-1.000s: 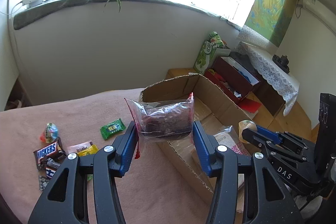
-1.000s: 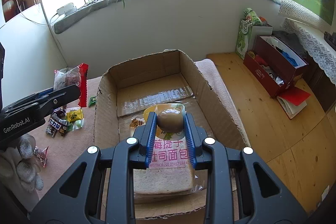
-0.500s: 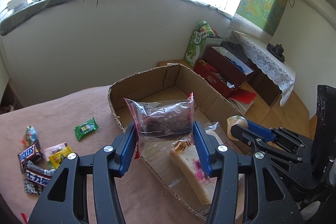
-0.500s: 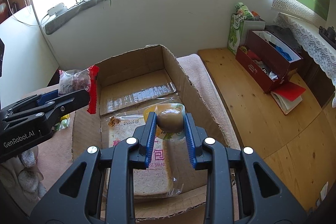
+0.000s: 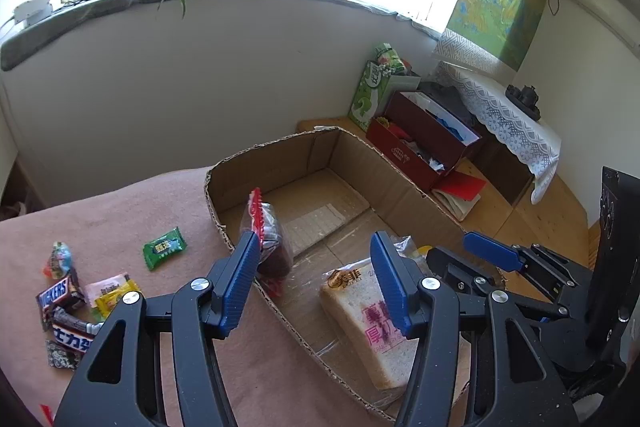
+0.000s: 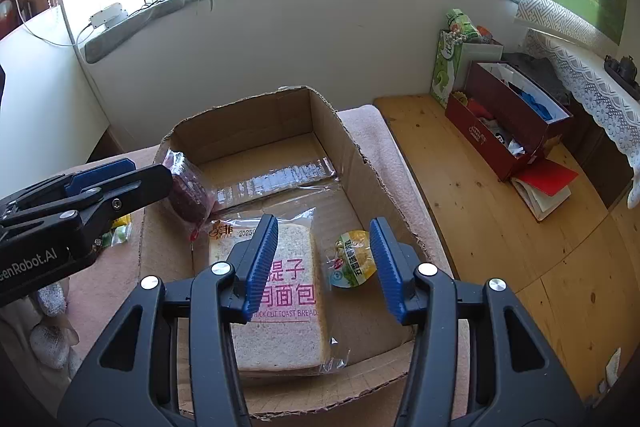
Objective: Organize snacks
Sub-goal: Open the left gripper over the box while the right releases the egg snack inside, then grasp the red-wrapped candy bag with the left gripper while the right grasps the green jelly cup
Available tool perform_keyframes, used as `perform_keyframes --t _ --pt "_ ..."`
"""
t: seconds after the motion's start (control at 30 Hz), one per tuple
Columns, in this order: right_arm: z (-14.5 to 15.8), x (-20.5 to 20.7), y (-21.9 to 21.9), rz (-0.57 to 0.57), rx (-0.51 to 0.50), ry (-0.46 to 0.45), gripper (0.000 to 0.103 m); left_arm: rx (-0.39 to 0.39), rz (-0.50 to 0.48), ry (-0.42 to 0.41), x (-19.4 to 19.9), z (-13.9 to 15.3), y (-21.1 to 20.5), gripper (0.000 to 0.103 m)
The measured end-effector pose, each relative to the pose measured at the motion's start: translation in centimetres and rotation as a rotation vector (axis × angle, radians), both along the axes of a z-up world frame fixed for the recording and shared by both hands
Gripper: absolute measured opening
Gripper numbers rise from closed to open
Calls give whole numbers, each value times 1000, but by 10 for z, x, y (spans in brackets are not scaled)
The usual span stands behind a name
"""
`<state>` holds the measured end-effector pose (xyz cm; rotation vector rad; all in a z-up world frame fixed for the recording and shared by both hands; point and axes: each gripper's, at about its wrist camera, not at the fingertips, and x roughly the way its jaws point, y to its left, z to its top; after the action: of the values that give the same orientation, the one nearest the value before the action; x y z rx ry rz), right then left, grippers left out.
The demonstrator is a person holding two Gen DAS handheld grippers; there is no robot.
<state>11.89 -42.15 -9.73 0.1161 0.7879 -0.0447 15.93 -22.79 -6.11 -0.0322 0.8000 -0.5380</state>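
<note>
An open cardboard box point(image 5: 280, 163) point(image 6: 256, 115) sits on the pink cloth. My left gripper point(image 5: 314, 279) point(image 6: 120, 179) hovers over the box's left wall, jaws opening. A clear pouch of dark snack with a red edge point(image 5: 270, 239) point(image 6: 188, 191) leans only against its left finger, tipped inside the box. My right gripper point(image 6: 324, 263) point(image 5: 468, 255) is over the box, jaws opening. A round yellow-green packet point(image 6: 354, 259) lies on the box floor between its fingers, unpressed, beside a bagged bread loaf point(image 6: 280, 287) point(image 5: 360, 315).
Loose snacks lie on the cloth left of the box: a green candy point(image 5: 165, 248), a Snickers bar point(image 5: 60, 297) and several small packets. A wooden floor point(image 6: 480, 187) and a dark red box point(image 6: 504, 123) lie to the right. A white wall stands behind.
Both grippers have opened. The dark pouch has slipped from the left jaws and tipped into the box. The round packet has dropped from the right jaws onto the box floor.
</note>
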Motion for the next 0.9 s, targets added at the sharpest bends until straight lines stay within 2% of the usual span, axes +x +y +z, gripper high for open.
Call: perform_keyframes --t 0.5,0.6,0.7,0.9 --pt "18 -15 13 9 -4 -30 51 -28 14 -30 -17 15 22 57" --pt "24 -20 20 24 -9 -41 52 -27 35 -37 -22 16 35 57" --pt "29 -26 31 43 -9 -57 59 -27 61 -40 -29 17 53 57" --pt "34 -33 62 109 -3 -71 60 -22 135 -29 -39 11 100 57"
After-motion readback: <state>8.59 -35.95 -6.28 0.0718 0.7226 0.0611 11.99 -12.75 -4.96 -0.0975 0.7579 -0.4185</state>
